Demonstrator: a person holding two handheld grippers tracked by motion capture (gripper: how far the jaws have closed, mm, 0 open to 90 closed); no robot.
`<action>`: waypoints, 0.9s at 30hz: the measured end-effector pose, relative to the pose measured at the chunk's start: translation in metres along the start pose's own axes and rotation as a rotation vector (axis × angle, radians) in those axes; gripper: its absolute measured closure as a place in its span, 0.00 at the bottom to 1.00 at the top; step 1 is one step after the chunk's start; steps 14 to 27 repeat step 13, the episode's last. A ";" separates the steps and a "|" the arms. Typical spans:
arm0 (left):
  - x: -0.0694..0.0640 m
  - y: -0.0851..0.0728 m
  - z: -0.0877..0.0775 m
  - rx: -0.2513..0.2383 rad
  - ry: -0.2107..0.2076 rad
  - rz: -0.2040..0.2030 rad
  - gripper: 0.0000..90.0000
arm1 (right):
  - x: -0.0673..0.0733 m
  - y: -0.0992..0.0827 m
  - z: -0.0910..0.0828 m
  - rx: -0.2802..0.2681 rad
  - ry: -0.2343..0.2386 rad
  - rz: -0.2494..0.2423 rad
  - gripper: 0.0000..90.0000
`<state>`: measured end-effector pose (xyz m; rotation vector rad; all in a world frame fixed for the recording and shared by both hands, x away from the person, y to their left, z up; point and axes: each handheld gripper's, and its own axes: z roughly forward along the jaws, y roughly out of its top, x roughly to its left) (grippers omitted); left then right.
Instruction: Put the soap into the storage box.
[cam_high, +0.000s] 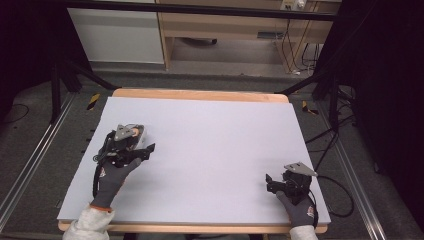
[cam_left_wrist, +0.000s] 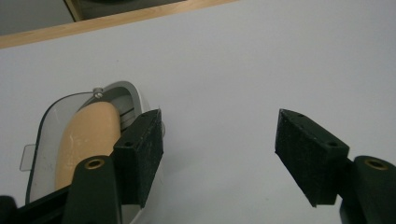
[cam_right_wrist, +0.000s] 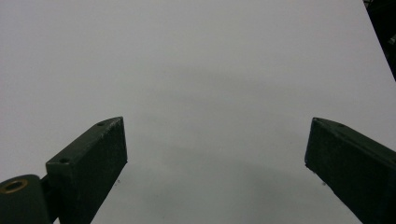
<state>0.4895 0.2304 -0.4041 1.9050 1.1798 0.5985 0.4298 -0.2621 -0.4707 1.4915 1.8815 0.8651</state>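
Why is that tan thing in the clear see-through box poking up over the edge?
Nothing looks spilled or broken. The tan, bread-like roll lies slanted inside the clear plastic container, so one end rides near the rim. The open left gripper sits beside the container, one jaw at its rim.

Table (cam_high: 210, 150): pale sheet over a wooden top, wood edge showing at far and near sides. 2 gloved hands enter from the near edge. Left gripper (cam_high: 142, 152): at the table's left, just beside a small clear-lidded container (cam_high: 137, 132) holding something tan. Right gripper (cam_high: 270, 182): near the right front corner, well apart from the container, cable trailing off the table edge.
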 end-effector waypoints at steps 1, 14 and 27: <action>-0.001 -0.001 -0.001 -0.001 0.006 0.000 0.35 | 0.000 0.000 0.000 0.000 -0.001 0.000 0.07; -0.017 -0.031 -0.005 0.003 0.000 0.026 0.34 | -0.002 -0.001 -0.001 0.000 -0.010 0.002 0.06; -0.017 -0.031 -0.005 0.003 0.000 0.026 0.34 | -0.002 -0.001 -0.001 0.000 -0.010 0.002 0.06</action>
